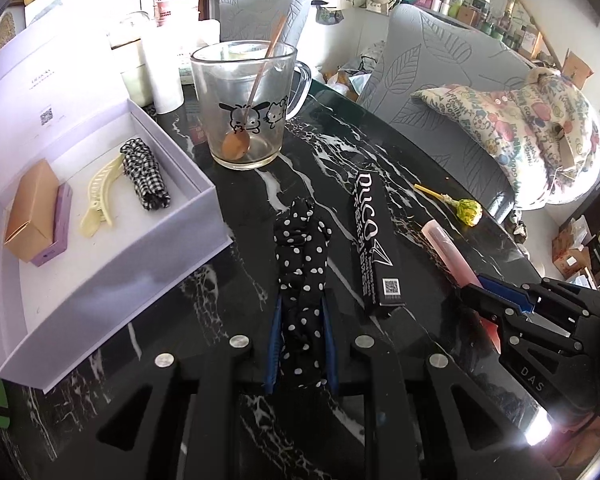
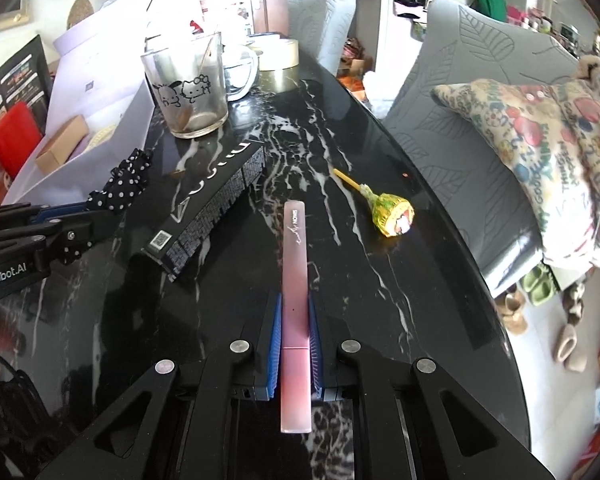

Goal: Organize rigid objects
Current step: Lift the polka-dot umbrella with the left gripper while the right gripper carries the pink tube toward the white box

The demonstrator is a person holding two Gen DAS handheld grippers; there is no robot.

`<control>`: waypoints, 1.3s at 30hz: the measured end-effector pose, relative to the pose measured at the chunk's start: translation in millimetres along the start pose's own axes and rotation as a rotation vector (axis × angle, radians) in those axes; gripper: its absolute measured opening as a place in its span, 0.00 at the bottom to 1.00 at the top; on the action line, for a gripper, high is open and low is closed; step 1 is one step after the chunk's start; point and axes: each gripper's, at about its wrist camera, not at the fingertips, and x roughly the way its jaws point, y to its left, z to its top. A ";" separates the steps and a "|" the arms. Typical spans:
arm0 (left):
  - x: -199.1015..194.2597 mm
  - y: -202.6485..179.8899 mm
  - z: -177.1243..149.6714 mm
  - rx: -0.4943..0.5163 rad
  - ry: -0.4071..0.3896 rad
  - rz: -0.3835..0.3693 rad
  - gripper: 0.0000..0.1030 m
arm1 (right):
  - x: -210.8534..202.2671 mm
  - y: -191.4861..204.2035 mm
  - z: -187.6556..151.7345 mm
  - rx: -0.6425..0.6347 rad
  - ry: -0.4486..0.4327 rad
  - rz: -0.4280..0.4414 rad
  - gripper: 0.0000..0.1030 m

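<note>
My left gripper (image 1: 302, 304) is shut on a black polka-dot hair tie (image 1: 300, 240), which sticks out forward over the black marble table (image 1: 308, 184). My right gripper (image 2: 295, 304) is shut on a slim pink tube (image 2: 295, 248) that points away along the table. The left wrist view shows the tube (image 1: 448, 252) held at the right. To the left an open white box (image 1: 204, 216) holds a tan carton (image 1: 32, 208), a cream hair clip (image 1: 100, 196) and a gingham hair tie (image 1: 144, 176). A long black box (image 1: 374, 240) and a yellow lollipop (image 1: 466, 210) lie between the grippers.
A glass mug (image 1: 244, 108) with a wooden spoon stands behind the white box. Tape rolls (image 2: 276, 54) sit at the far end. Grey chairs (image 2: 460, 112) and a patterned cushion (image 2: 560, 152) line the table's right edge.
</note>
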 end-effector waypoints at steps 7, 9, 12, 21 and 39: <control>-17.8 3.2 -10.8 -0.015 -0.030 0.004 0.18 | -17.1 12.5 -1.6 -0.019 -0.034 0.012 0.13; -23.8 5.8 -14.7 -0.025 -0.041 0.010 0.18 | -20.6 17.6 -1.6 -0.030 -0.041 0.018 0.13; -31.6 10.1 -20.0 -0.043 -0.055 0.022 0.18 | -26.4 26.7 -2.2 -0.051 -0.053 0.039 0.13; -56.9 26.2 -38.7 -0.107 -0.090 0.077 0.18 | -38.9 54.4 -3.2 -0.121 -0.081 0.114 0.13; -97.7 63.4 -76.0 -0.232 -0.147 0.167 0.18 | -48.0 113.3 -9.7 -0.262 -0.088 0.253 0.13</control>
